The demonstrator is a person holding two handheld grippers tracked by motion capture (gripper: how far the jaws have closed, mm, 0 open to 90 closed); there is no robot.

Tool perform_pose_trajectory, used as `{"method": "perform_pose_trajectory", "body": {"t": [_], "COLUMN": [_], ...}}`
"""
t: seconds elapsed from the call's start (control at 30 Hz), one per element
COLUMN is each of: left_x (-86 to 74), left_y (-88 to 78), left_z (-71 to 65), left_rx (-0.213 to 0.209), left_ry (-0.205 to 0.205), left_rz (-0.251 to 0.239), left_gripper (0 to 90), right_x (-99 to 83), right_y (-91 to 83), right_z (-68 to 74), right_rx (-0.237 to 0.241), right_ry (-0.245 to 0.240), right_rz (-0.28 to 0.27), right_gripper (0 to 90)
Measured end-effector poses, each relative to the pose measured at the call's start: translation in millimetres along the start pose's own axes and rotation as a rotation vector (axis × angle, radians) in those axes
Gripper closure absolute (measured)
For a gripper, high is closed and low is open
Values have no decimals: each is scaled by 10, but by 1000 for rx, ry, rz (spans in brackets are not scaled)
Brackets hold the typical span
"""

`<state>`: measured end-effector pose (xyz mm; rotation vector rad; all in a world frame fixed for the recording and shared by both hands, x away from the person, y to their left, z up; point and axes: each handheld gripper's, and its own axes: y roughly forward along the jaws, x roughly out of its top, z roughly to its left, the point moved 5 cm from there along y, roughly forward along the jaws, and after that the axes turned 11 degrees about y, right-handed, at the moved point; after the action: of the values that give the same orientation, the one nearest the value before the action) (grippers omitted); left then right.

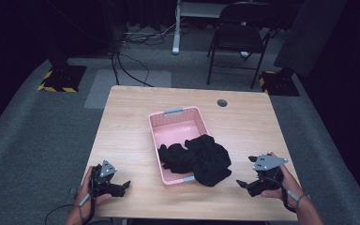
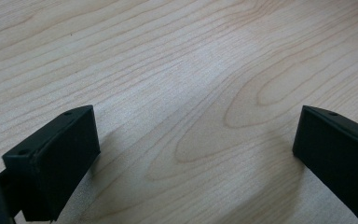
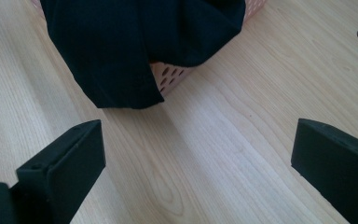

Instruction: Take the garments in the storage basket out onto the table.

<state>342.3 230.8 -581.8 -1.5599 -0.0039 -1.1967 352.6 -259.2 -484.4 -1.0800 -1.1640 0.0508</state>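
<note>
A pink perforated basket stands in the middle of the wooden table. Black clothing lies in its near half and spills over the near right corner onto the table. In the right gripper view that dark cloth hangs over the basket's pink wall. My left gripper rests near the table's front left edge, jaws open over bare wood. My right gripper sits at the front right, open and empty, a short way from the cloth.
A round cable hole is in the table's far right part. Beyond the table stand a dark folding chair and a white desk leg, with cables on the grey floor. Two black bases with yellow striping flank the table.
</note>
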Motion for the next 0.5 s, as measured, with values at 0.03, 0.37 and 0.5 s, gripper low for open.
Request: {"method": "perform_pose_trajectory", "body": {"t": [0.03, 0.37, 0.5], "left_x": [0, 0, 0], "left_y": [0, 0, 0], "left_z": [0, 0, 0], "left_rx": [1, 1, 1], "left_ry": [0, 0, 0], "left_rz": [0, 0, 0], "left_gripper": [0, 0, 0], "right_x": [16, 178, 267], "right_y": [4, 19, 16], "right_z": [7, 63, 85], "right_rx": [0, 18, 28], "right_ry": [-5, -34, -48], "right_rz": [2, 2, -4], "right_gripper": [27, 27, 27]}}
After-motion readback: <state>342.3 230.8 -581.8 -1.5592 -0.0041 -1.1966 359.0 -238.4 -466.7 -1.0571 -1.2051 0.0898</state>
